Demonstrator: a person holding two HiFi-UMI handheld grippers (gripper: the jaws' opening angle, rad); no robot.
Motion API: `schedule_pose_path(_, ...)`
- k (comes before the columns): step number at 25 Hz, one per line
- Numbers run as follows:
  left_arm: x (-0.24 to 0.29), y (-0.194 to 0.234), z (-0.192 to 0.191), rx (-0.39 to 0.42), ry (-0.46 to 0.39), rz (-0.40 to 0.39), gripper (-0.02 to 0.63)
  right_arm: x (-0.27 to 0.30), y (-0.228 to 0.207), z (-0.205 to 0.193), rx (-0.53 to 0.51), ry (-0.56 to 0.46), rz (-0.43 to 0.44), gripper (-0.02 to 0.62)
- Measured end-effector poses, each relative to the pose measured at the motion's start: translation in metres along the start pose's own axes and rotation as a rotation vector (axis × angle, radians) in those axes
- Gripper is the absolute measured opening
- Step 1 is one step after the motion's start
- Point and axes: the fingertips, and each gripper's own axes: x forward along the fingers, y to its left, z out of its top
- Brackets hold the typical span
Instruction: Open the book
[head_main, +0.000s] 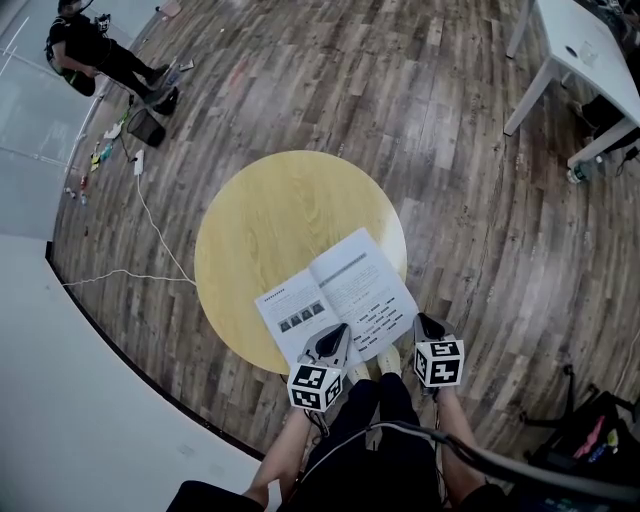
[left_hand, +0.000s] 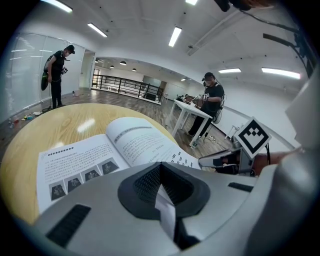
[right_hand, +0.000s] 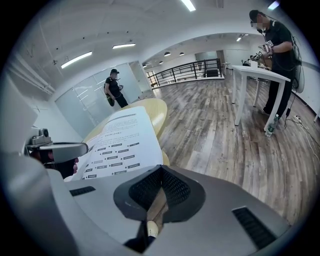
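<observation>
Now, book (head_main: 340, 295) open, flat on rnd table (head_main: 270, 210)

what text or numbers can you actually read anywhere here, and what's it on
No text can be quoted.
book, left page: heading, lines and a row of small photos; print too small to read
book, right page: rows of short entries; too blurred to read
marker cubes: black-and-white square patterns, no words
</observation>
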Motion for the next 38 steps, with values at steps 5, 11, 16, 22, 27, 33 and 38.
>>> schedule_pose_path(5, -0.004, 0.001, -0.003, 0.001, 0.004, 0.007, -0.002, 0.000, 0.001, -0.001, 0.000, 0.000, -0.002, 0.006)
schedule_pose_path(11, -0.002, 0.003, -0.006, -0.008, 0.009, 0.012, -0.002, 0.002, 0.001, -0.001, 0.014, -0.014, -0.002, 0.065)
schedule_pose_path(16, -0.003, 0.005, -0.007, -0.025, 0.009, 0.017, -0.002, 0.000, 0.000, 0.001, 0.019, -0.023, 0.013, 0.189)
schedule_pose_path(22, -0.003, 0.002, -0.003, -0.023, -0.001, 0.013, -0.002, -0.006, -0.005, 0.006, 0.000, -0.014, -0.007, 0.202)
schedule_pose_path(27, -0.006, 0.000, 0.001, -0.029, -0.018, 0.011, -0.002, -0.017, 0.000, 0.014, -0.035, -0.023, -0.029, 0.198)
schedule_pose_path(33, -0.017, -0.001, 0.004, -0.044, -0.043, 0.023, -0.002, -0.038, 0.006, 0.027, -0.100, -0.064, -0.107, 0.006)
schedule_pose_path(38, -0.033, -0.003, 0.008, -0.050, -0.077, 0.035, -0.002, -0.050, 0.026, 0.033, -0.132, -0.078, -0.075, 0.006)
